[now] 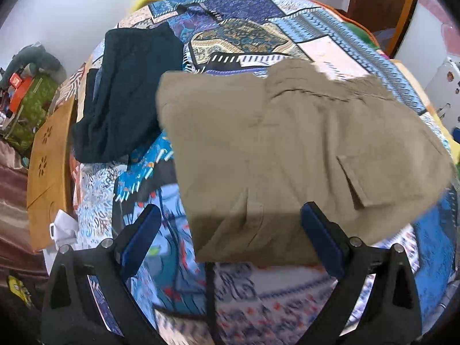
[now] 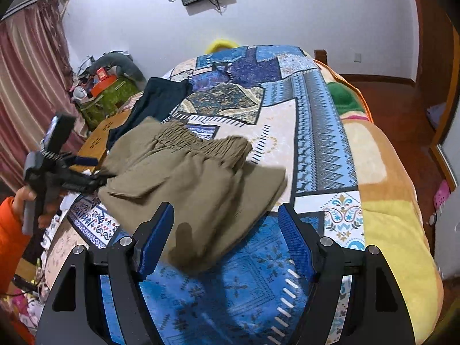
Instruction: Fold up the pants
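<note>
Khaki pants (image 1: 287, 149) lie folded into a compact bundle on the patterned bedspread (image 1: 258, 293), pocket flap facing up. In the right wrist view the pants (image 2: 195, 178) show their elastic waistband at the far side. My left gripper (image 1: 230, 218) is open, its blue pads either side of the bundle's near edge, holding nothing. My right gripper (image 2: 225, 215) is open at the pants' near corner, holding nothing. The left gripper's body (image 2: 57, 172) shows in the right wrist view beside the pants' left edge.
Dark navy pants (image 1: 126, 92) lie at the far left of the bed, also in the right wrist view (image 2: 155, 100). A wooden stool (image 1: 49, 172) stands at the bed's left. A cluttered green box (image 2: 109, 92) is beyond. A yellow-orange blanket (image 2: 388, 201) covers the right edge.
</note>
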`<act>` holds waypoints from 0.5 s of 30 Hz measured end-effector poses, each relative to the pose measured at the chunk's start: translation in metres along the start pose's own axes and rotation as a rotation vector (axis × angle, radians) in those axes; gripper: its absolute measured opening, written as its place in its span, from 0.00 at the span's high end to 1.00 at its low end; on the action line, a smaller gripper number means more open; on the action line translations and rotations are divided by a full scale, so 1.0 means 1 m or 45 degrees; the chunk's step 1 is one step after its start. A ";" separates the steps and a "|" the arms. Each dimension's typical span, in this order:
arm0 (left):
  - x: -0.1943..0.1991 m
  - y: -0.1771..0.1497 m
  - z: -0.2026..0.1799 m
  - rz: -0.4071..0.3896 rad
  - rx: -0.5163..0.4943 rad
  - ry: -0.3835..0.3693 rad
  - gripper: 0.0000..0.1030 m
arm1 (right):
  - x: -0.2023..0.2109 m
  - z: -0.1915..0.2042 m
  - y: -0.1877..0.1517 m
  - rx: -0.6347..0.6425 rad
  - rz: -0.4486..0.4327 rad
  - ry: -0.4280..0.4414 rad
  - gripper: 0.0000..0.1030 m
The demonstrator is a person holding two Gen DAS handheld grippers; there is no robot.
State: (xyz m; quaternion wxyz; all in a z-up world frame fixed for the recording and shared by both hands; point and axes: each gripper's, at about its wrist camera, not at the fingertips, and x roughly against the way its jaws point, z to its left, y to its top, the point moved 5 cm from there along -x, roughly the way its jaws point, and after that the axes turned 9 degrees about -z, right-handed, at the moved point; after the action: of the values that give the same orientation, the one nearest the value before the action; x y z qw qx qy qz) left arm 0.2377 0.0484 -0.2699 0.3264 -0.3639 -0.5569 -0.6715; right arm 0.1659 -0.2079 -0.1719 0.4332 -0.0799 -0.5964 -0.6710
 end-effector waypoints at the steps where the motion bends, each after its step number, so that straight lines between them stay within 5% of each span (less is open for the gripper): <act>1: 0.003 -0.001 -0.003 0.003 0.017 -0.021 0.04 | -0.002 0.002 0.000 0.010 0.000 -0.006 0.31; 6: 0.009 -0.001 -0.024 -0.010 0.061 -0.186 0.04 | -0.019 0.012 0.004 0.067 -0.014 0.003 0.34; 10: 0.024 0.005 -0.025 -0.078 0.055 -0.172 0.11 | -0.039 0.019 0.001 0.106 0.047 0.049 0.52; 15: 0.030 0.001 -0.001 -0.142 0.062 -0.047 0.17 | -0.054 0.017 -0.011 0.089 0.113 0.094 0.56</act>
State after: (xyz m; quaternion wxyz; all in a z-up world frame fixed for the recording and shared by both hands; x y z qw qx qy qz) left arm 0.2226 0.0465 -0.2437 0.2871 -0.3364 -0.5985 -0.6680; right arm 0.1845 -0.1677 -0.2085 0.4867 -0.0663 -0.5991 -0.6324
